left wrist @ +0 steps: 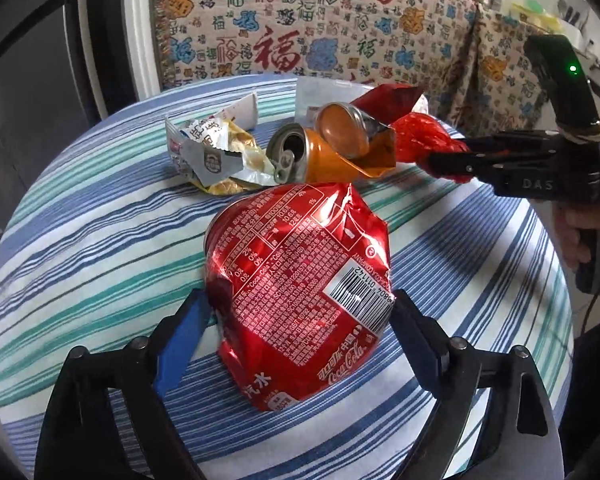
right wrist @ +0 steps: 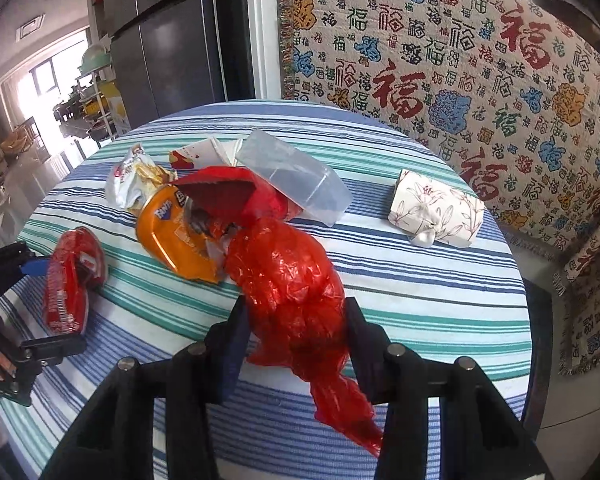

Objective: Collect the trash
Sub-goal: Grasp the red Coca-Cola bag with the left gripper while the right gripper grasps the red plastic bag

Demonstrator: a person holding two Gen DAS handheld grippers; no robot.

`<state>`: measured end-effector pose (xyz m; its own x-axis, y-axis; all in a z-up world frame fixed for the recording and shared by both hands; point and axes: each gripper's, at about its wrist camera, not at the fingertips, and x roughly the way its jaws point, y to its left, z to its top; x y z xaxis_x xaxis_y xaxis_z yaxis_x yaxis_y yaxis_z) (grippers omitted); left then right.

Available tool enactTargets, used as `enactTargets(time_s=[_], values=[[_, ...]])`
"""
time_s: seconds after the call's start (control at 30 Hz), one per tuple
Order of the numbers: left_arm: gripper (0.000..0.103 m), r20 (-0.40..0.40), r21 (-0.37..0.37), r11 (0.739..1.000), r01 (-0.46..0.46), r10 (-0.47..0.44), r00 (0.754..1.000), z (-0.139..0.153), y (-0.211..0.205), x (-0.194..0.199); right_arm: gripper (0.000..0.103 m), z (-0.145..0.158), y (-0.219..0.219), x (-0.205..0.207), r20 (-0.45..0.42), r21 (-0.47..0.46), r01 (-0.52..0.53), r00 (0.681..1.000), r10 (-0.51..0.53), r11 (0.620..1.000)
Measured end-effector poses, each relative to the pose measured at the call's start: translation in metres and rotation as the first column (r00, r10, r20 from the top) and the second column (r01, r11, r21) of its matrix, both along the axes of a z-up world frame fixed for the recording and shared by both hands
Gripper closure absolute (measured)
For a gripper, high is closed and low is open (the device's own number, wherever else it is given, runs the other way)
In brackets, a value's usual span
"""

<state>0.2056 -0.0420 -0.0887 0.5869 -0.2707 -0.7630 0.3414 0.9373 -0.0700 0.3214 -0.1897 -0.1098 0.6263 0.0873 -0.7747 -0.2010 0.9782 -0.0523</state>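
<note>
Round bench (left wrist: 80,240) under striped cloth: the left hand-held gripper (left wrist: 300,316) clamps a crushed, glossy red cola can (left wrist: 300,300) at the near edge. The right hand-held gripper (right wrist: 296,320) pinches a crinkled red plastic bag (right wrist: 288,276). Beside it lie a dented orange can (right wrist: 168,232) and foil wrappers (left wrist: 212,152).

Daylight floods in from the window (right wrist: 40,92) far off to my left, blown out white in my right wrist view; it throws hard glare off the crushed red can (left wrist: 300,280) between my left tongs. Both views bend strongly and go black at the corners; centres stay sharp, shadows soft.
</note>
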Motion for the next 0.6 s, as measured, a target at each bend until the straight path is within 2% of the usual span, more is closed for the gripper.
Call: enactTargets(time_s=[0.17,0.33,0.6], values=[[0.014,0.005,-0.024,1.0,-0.003,0.004,1.0,0.001,0.003,-0.006,0.057,0.012,-0.016,-0.026,-0.028,0.077,0.008,1.0,-0.006,0.997],[0.014,0.001,-0.042,0.999,-0.014,0.014,1.0,0.005,0.003,-0.013,0.057,0.012,-0.026,-0.05,-0.054,0.096,0.026,0.998,-0.021,0.995],[0.014,-0.012,-0.078,0.997,-0.017,0.016,1.0,0.014,-0.012,-0.014,0.057,0.02,-0.043,-0.072,-0.041,0.102,0.071,0.997,-0.067,0.992]])
